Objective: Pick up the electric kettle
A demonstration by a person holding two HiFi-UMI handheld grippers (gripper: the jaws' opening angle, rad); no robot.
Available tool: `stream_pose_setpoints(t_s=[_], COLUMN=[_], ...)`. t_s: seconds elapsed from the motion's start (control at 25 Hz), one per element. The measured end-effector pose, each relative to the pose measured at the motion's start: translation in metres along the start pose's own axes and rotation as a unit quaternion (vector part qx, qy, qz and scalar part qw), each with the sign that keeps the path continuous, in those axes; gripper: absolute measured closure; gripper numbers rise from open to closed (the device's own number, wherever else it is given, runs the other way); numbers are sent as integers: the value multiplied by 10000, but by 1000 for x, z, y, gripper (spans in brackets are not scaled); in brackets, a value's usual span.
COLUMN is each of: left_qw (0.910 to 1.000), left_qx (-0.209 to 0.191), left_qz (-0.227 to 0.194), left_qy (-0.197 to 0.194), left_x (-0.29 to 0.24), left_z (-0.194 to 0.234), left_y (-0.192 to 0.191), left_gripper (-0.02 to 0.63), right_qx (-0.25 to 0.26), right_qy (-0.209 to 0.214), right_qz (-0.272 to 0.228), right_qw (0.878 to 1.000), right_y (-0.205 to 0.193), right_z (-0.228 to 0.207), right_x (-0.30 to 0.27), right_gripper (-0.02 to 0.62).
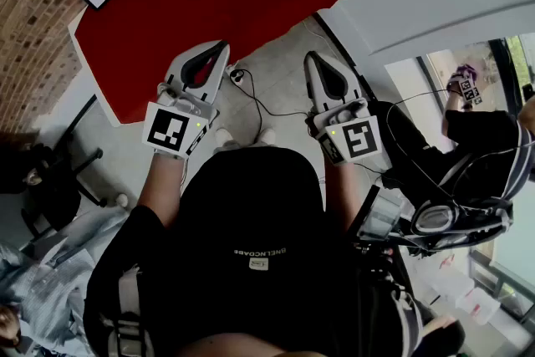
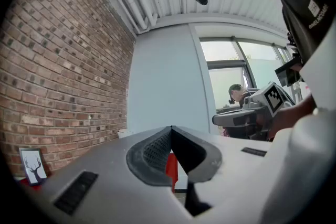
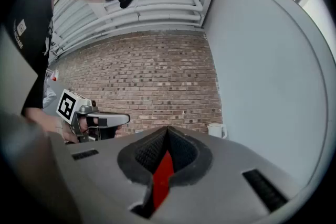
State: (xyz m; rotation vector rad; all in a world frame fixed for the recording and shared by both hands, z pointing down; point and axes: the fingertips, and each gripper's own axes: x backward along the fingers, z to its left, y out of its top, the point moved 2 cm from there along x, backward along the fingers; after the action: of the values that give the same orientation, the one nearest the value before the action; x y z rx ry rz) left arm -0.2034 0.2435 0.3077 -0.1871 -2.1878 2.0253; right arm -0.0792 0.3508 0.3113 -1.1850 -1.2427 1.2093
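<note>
One white handled jug (image 3: 215, 130), probably the electric kettle though too small to be sure, stands far off by the brick wall (image 3: 147, 76), right of centre. Left gripper (image 1: 222, 46) and right gripper (image 1: 312, 57) are both closed and empty; I'd open one early and approach level, minding the red table (image 1: 209, 4) edge and the floor cable (image 1: 259, 103).
</note>
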Motion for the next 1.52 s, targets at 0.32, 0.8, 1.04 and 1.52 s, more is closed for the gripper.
stream_pose_setpoints(t_s=[0.32, 0.8, 1.04, 1.52], left_qw=[9997, 9998, 9997, 9992], left_qx=[93, -26, -103, -181], left_qz=[117, 170, 210, 365], left_qy=[-186, -123, -43, 43], left_x=[-13, -38, -56, -79], left_z=[-20, -35, -55, -85], left_y=[-2, -7, -5, -15], left_gripper=[601, 600, 600, 601], right_qx=[325, -859, -1131, -1675], right_qy=[531, 615, 801, 957], right_qz=[232, 229, 143, -317], right_qw=[9978, 9941, 9902, 9807], right_y=[-5, -19, -12, -9], right_z=[8, -35, -53, -89], right_x=[3, 13, 26, 47], right_gripper=[591, 591, 591, 591])
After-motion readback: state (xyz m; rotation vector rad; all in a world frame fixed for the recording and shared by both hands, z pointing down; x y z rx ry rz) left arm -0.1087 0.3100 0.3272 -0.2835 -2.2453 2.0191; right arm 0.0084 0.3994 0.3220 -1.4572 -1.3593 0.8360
